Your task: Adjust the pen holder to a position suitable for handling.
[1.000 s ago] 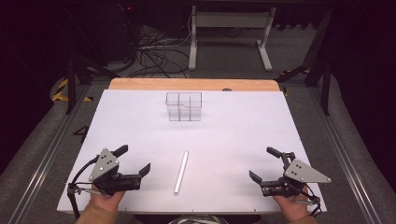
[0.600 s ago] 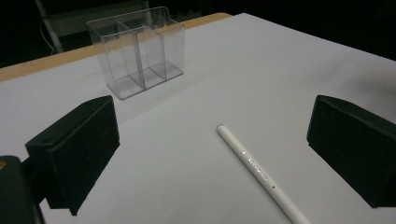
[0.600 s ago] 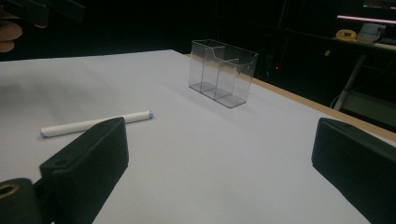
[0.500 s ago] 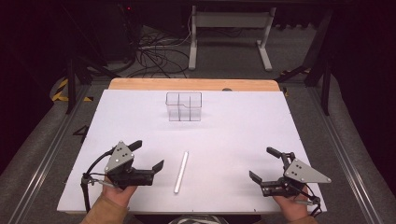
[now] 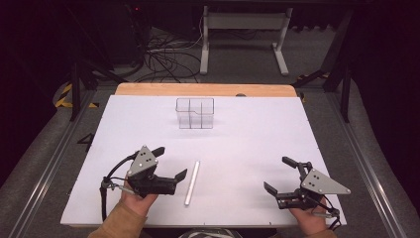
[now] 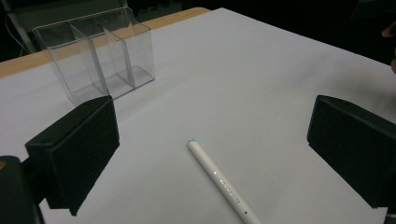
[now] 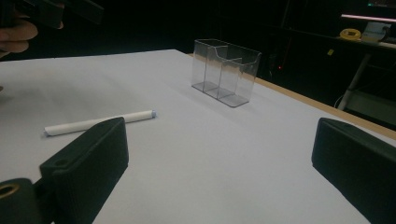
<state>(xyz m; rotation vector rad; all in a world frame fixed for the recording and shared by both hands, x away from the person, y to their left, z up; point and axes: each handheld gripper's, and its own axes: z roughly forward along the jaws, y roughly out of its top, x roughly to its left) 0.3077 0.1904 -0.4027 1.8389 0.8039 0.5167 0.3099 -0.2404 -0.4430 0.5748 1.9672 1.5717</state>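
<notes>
A white pen [image 5: 191,182] lies on the white table [image 5: 257,134], near the front and a little left of centre. My left gripper [image 5: 172,161] stands open just left of it, jaws wide and nothing between them. In the left gripper view the pen [image 6: 222,184] lies on the table between the two jaws, its tip pointing away. A clear plastic holder [image 5: 195,113] with compartments stands upright at the back centre. My right gripper [image 5: 277,173] is open near the front right corner, well away from the pen [image 7: 98,122] and the holder [image 7: 225,72].
A wooden strip [image 5: 148,89] runs along the table's far edge. Beyond it are cables [image 5: 163,54] and a desk frame [image 5: 242,34] on the dark floor. A metal rail [image 5: 49,163] runs beside the table's left side.
My left gripper has moved right and slightly forward, up to the pen. The right gripper, the pen and the holder have stayed where they were.
</notes>
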